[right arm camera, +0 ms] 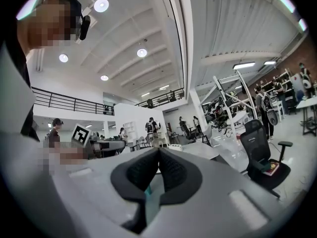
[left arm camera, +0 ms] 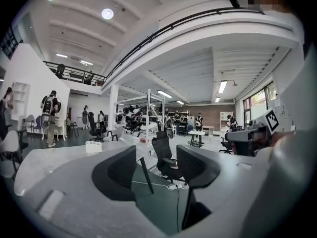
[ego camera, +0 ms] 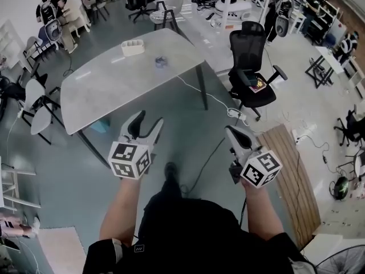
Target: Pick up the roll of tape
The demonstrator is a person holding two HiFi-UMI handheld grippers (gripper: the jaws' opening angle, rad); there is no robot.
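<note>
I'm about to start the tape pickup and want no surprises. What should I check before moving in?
1. Left gripper open and empty: ok.
2. Right gripper shut, empty: ok.
3. Roll of tape located: small object on the table, too small to confirm: cannot tell.
4. Tape apart from the white container: ok.
5. Grippers over the table: not ok, both appear short of its near edge.

The table (ego camera: pixel 108 93) lies bare around the roll of tape (ego camera: pixel 161 62), with a white tray (ego camera: pixel 133 48) standing nearby. An office chair (ego camera: pixel 254 76) stands off its right corner.
</note>
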